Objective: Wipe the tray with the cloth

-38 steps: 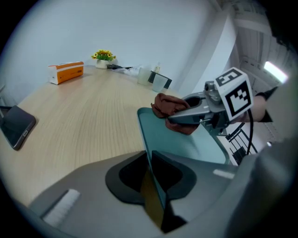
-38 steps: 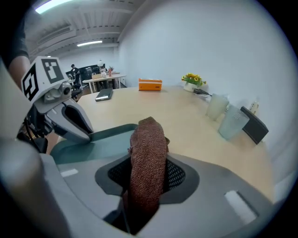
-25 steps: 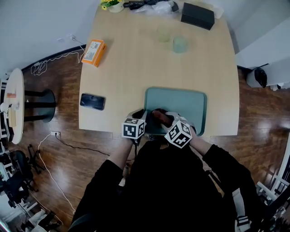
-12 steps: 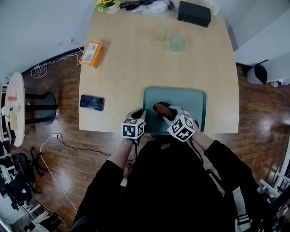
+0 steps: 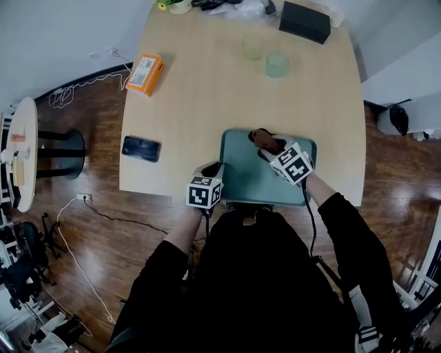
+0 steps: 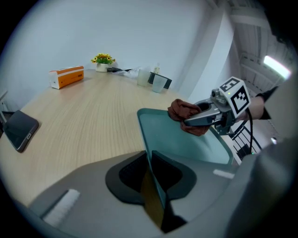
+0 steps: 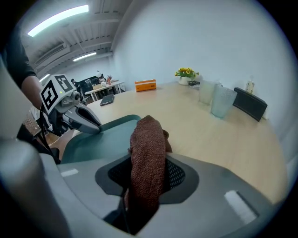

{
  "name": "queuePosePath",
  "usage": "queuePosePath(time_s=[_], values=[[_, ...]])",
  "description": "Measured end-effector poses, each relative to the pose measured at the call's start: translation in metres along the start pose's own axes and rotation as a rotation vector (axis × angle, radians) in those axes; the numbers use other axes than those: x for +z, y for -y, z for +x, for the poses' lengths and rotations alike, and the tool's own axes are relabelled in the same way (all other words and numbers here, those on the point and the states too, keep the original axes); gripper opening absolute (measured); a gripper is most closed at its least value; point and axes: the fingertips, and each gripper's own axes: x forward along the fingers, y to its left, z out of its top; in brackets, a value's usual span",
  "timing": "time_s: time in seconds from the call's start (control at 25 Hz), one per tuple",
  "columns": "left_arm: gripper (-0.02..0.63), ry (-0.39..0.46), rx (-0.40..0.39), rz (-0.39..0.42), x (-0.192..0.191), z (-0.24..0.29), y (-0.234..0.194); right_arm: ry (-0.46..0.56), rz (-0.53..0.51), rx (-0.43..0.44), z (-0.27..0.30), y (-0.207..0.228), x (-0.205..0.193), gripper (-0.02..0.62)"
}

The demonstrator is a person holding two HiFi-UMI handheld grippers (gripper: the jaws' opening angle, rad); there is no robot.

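A teal tray [image 5: 253, 183] lies at the near edge of the wooden table. My left gripper [image 5: 214, 170] is shut on the tray's near left rim; in the left gripper view the thin rim [image 6: 155, 183] runs between the closed jaws. My right gripper [image 5: 267, 149] is shut on a brown cloth [image 5: 262, 138], which rests at the tray's far edge. In the right gripper view the cloth [image 7: 148, 153] bulges out between the jaws over the tray [image 7: 100, 139], with the left gripper [image 7: 77, 118] across from it. The left gripper view shows the cloth [image 6: 184, 110] held low on the tray [image 6: 186, 145].
A black phone [image 5: 140, 148] lies left of the tray and an orange box [image 5: 145, 74] farther back on the left. Two pale cups [image 5: 275, 64] stand beyond the tray, with a black box [image 5: 303, 21] at the far right. The table's near edge runs just under the tray.
My right gripper has carried the cloth across the tray, from its near left part to its far edge. The left gripper has stayed on the rim.
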Motion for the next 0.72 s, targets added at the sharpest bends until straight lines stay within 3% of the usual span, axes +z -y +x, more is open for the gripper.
queuePosePath(time_s=[0.2,0.56,0.72], values=[[0.02,-0.002,0.005,0.003,-0.001,0.0,-0.003,-0.002,0.016,0.024,-0.011,-0.035,-0.022,0.137],[0.02,0.0,0.013,0.005,0.001,-0.001,-0.003,-0.018,-0.059,0.121,-0.043,-0.121,-0.062,0.137],[0.02,0.001,0.02,0.007,0.001,0.0,-0.001,-0.015,-0.065,0.146,-0.046,-0.135,-0.07,0.137]])
